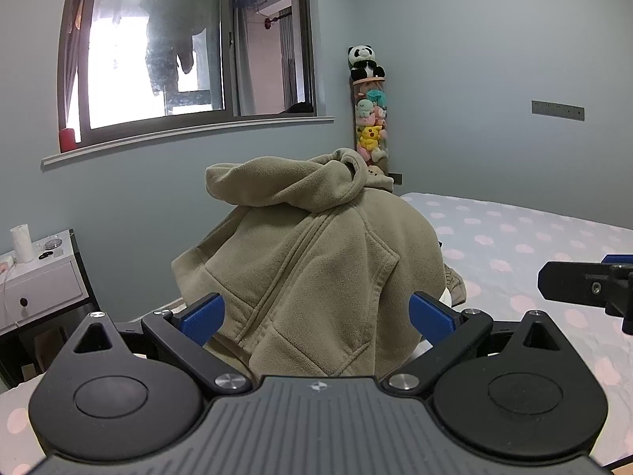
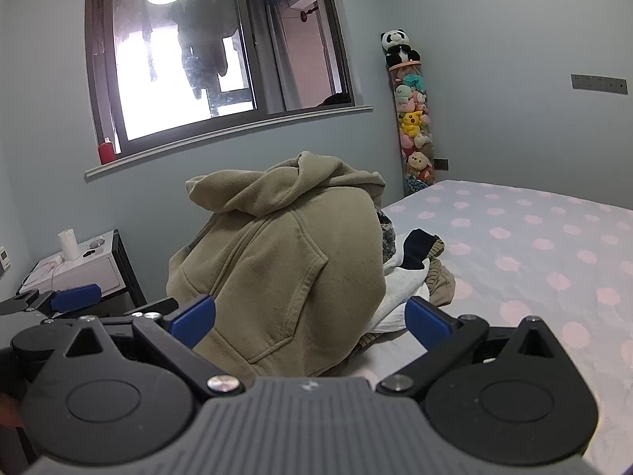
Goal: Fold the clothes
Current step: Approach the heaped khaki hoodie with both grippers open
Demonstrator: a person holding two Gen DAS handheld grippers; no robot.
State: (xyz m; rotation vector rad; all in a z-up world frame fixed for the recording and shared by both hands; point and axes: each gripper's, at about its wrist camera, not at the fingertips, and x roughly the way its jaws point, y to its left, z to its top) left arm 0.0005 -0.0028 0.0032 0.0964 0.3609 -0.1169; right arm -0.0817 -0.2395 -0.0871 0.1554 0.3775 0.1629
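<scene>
An olive-tan fleece hoodie (image 1: pixel 312 261) lies heaped on top of a pile of clothes at the near edge of the bed; it also shows in the right wrist view (image 2: pixel 285 261). My left gripper (image 1: pixel 316 314) is open, its blue fingers on either side of the hoodie's lower front. My right gripper (image 2: pixel 310 314) is open too, straddling the hoodie's right side. Under and to the right of the hoodie lie other clothes (image 2: pixel 411 273): white, dark navy and tan pieces. Each gripper shows at the edge of the other's view.
The bed (image 2: pixel 534 245) has a pale sheet with pink dots and stretches to the right. A white nightstand (image 1: pixel 35 277) with a paper roll stands at the left. A window and a tall column of plush toys (image 2: pixel 413 118) are on the far wall.
</scene>
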